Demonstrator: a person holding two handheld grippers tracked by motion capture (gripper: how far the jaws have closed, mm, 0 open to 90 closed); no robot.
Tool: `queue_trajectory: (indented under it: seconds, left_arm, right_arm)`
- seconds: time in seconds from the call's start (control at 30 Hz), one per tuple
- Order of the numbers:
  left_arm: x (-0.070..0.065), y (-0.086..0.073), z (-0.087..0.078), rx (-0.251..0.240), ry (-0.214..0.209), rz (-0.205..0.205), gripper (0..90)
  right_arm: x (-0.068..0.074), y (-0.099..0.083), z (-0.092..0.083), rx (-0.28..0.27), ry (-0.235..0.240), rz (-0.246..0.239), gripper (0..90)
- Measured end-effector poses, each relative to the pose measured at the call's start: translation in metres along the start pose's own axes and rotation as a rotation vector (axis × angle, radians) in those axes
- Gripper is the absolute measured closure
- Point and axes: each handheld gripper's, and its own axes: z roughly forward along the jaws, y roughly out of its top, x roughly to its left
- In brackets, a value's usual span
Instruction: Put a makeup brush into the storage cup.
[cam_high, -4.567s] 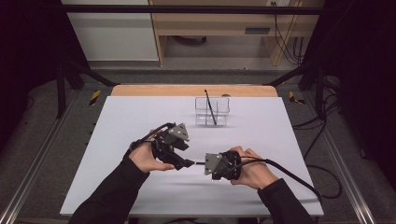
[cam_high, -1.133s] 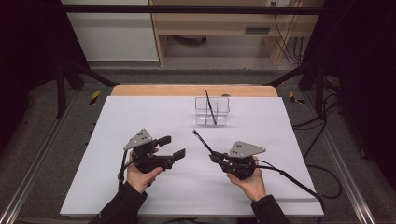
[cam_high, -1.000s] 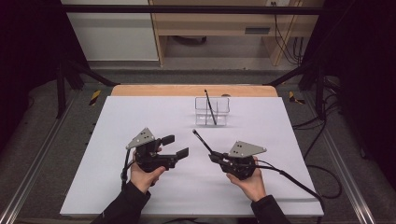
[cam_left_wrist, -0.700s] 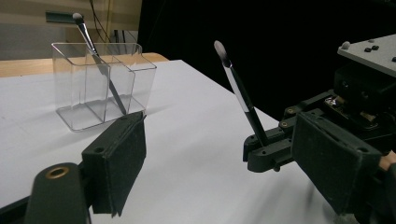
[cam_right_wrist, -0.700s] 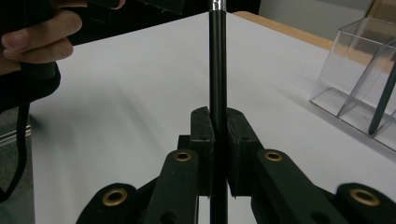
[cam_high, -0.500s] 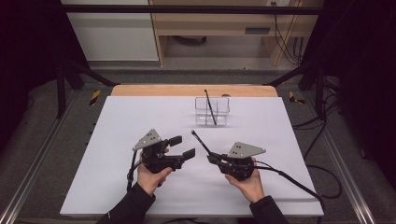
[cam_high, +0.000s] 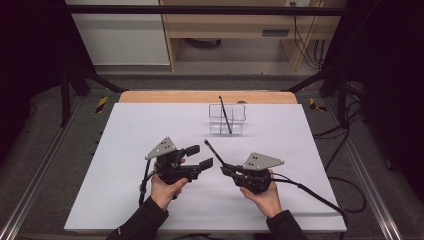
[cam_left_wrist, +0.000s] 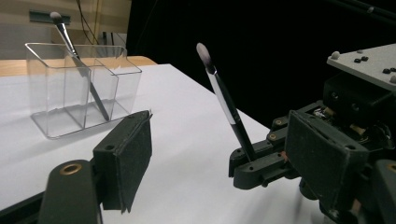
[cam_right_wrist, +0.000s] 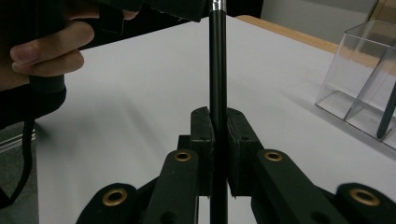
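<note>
surface: white table top (cam_high: 125, 165) | on it: clear divided holder (cam_high: 227, 120), far centre, standing upright

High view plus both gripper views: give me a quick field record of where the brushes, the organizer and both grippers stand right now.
held brush: black makeup brush, bristle end up and tilted toward the organizer
right gripper: shut on the brush handle
left gripper: open, nothing between its pads, jaws have just been closing a little
organizer: clear plastic organizer, far centre of the white table
second brush: leaning inside the organizer
</note>
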Motion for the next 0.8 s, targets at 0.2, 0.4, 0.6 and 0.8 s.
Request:
queue_trajectory:
  seconds: [0.2,0.4,0.6,0.8]
  left_arm:
    - [-0.001,-0.001,0.003,-0.003,0.001,-0.001,24.8]
    - [-0.001,-0.001,0.005,-0.008,0.001,-0.01,29.1]
    - [-0.003,-0.001,0.009,-0.004,-0.017,-0.022,33.8]
    - [-0.005,-0.002,0.013,0.005,-0.019,-0.026,36.1]
  right_arm:
    - [0.001,0.0,0.001,0.001,0.009,0.0,83.2]
    - [0.002,0.0,0.002,0.003,0.015,0.0,83.2]
    - [0.003,-0.001,0.004,0.001,0.025,-0.001,83.2]
    - [0.005,-0.001,0.005,-0.001,0.033,-0.003,83.2]
